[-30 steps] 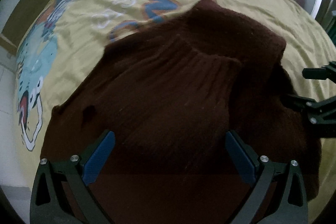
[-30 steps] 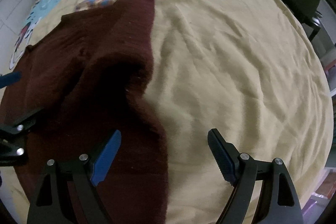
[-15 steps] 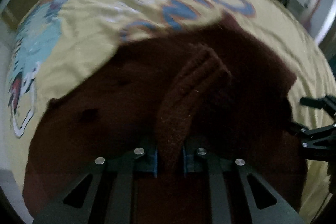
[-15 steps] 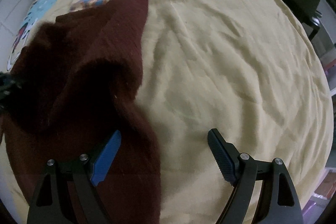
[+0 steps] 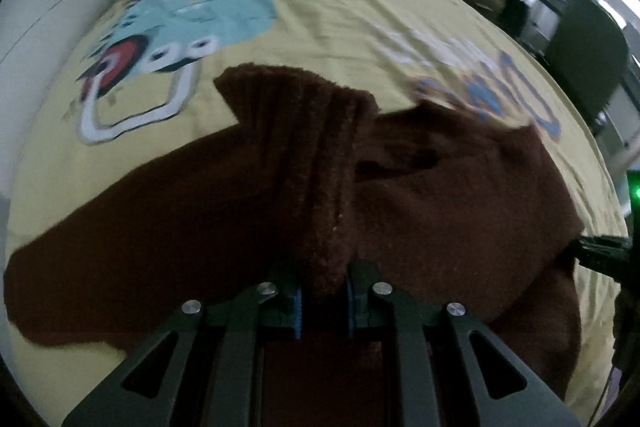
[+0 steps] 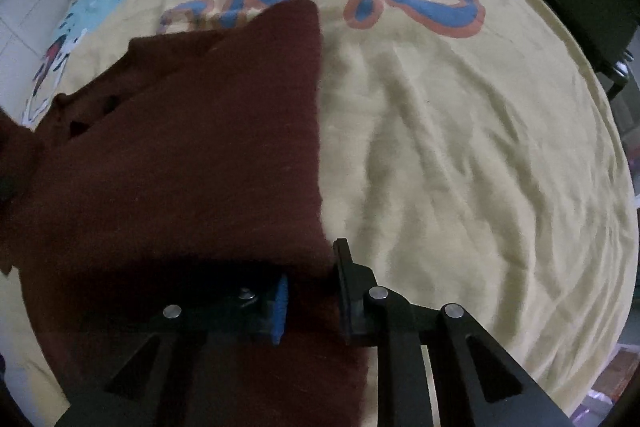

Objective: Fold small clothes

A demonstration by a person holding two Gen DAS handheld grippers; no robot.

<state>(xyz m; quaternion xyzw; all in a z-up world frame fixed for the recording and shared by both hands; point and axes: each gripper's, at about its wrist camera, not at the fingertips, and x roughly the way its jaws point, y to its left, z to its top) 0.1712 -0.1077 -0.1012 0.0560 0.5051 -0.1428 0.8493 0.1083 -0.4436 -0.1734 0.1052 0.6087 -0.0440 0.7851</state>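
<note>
2 claws pinch brown sweater; right claw just closed.

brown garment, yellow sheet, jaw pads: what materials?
Garment: looks like ribbed knit, wool or acrylic; fuzzy matte nap, vertical ribs where it is pinched. Sheet: thin woven cloth, probably cotton, matte, soft wrinkles, printed cartoon and lettering. Pads: blue, ridged, likely rubber or soft plastic, on black matte, probably plastic, jaws.
</note>
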